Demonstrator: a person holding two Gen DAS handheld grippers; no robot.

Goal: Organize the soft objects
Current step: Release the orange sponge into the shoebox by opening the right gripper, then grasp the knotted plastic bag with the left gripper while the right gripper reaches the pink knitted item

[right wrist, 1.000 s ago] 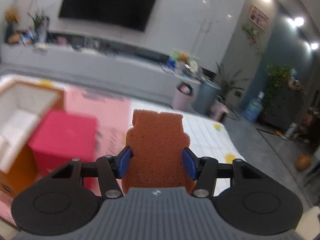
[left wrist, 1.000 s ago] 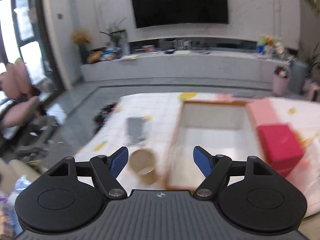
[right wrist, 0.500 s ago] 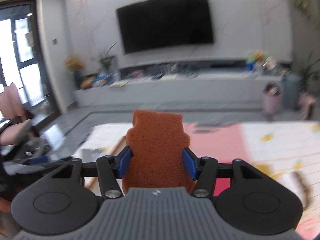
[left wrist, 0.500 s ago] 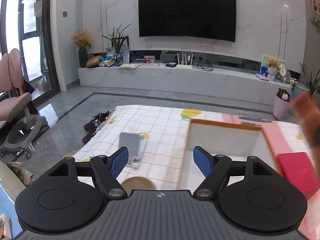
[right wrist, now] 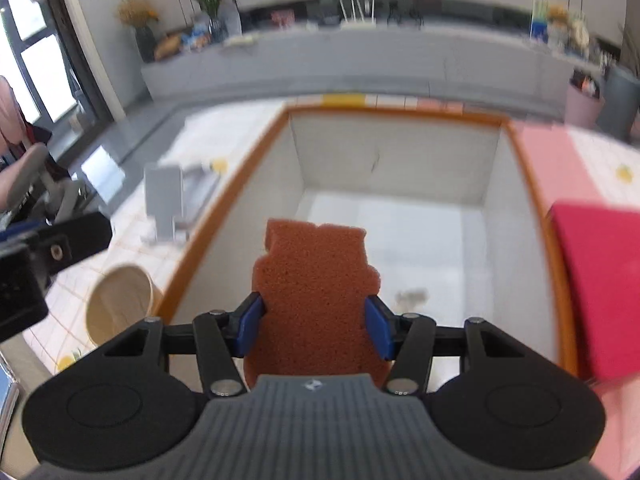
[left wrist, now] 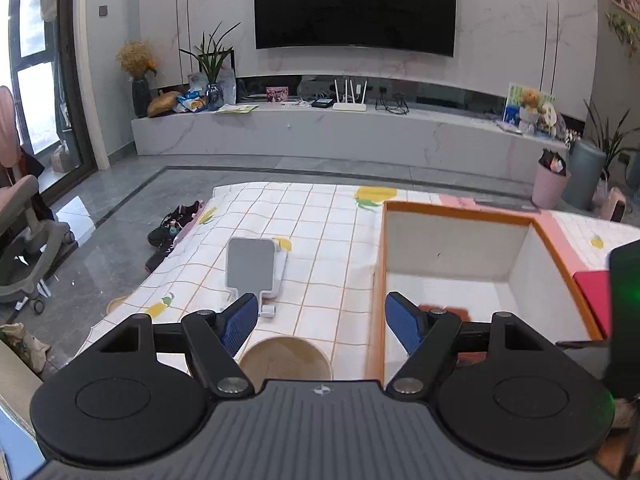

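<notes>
Here the counter (left wrist: 320, 216) under its checked cloth carries an orange-rimmed white box (right wrist: 400, 168), its floor nearly bare. Beside it lies a red foam block (right wrist: 596, 280), unsorted. The right tool (right wrist: 316, 322) grips an orange bear-shaped sponge (right wrist: 316, 280) above the box, unreleased. The left tool (left wrist: 320, 322) hangs open, holding nothing.

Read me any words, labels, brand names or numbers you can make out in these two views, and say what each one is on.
No text is readable.
Left gripper: small white emblem on its body, no letters.
Right gripper, holding the orange sponge: same emblem.
Snack bags on the TV shelf: print too small.
Pink mat: dark marking, too blurred.
</notes>
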